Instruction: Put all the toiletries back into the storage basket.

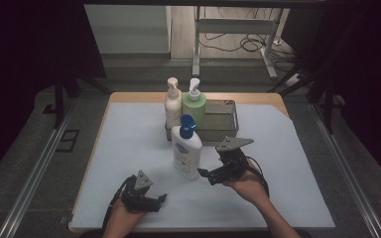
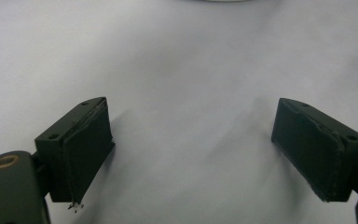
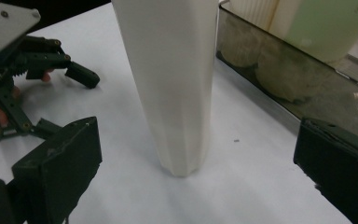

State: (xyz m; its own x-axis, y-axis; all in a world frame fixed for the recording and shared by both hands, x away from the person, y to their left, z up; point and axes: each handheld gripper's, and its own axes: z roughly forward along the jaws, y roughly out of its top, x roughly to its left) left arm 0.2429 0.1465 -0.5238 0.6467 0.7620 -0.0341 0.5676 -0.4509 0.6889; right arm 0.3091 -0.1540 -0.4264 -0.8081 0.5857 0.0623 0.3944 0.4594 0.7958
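1. Two grippers, lower frame: left gripper (image 1: 159, 199) jaws apart over bare mat, holding nothing; right gripper (image 1: 204, 174) jaws apart just beside the blue-capped bottle (image 1: 186, 148), not clamped.
2. One blue-capped bottle, centre, upright outside the tray (image 1: 228, 130); likely still to be placed.
3. Two bottles standing in tray, upper centre: cream bottle (image 1: 172, 101), green bottle (image 1: 194, 101).

The counter (image 1: 129, 97) showed a wooden edge under a matt, smooth white sheet (image 1: 129, 148). The tray (image 1: 226, 130) looked like dull grey metal with a faint sheen. The white pump bottle (image 1: 185, 152) was smooth plastic with a blue plastic pump. Both hand-held grippers, left (image 1: 159, 200) and right (image 1: 204, 174), were matt black plastic; their jaw pads looked rubbery and slightly rough.
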